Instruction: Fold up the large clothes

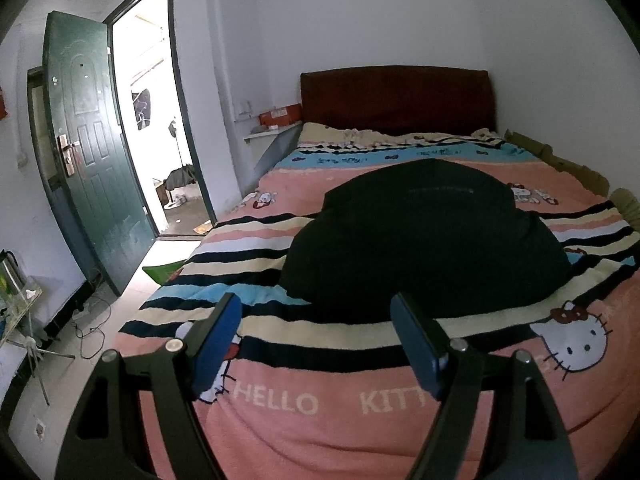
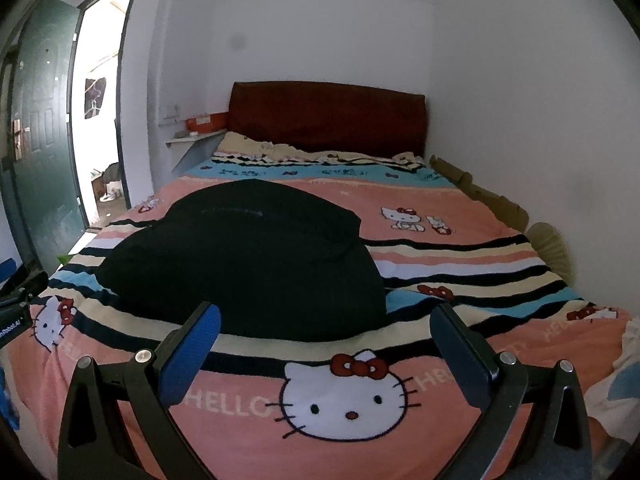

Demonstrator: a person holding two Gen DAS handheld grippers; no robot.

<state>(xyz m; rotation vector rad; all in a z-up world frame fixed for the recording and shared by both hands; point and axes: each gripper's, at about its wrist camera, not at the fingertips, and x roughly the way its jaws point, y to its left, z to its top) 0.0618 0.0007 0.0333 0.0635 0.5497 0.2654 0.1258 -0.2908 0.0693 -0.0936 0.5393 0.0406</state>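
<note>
A large black garment [image 1: 420, 236] lies in a folded heap in the middle of the bed, on a pink striped cartoon-cat blanket [image 1: 320, 400]. My left gripper [image 1: 318, 320] hovers open just short of the garment's near edge, nothing between its blue pads. In the right wrist view the same black garment [image 2: 248, 264] lies ahead and to the left. My right gripper [image 2: 326, 328] stands open over the blanket [image 2: 360, 432], near the garment's right front corner, empty. The left gripper's body [image 2: 16, 300] shows at the left edge.
A dark red headboard [image 1: 396, 100] backs the bed against a white wall. A green door [image 1: 92, 168] stands open at the left, with cables on the floor [image 1: 92, 320]. An orange box [image 1: 280, 114] sits on a small shelf. Cardboard [image 2: 480, 192] lines the bed's right side.
</note>
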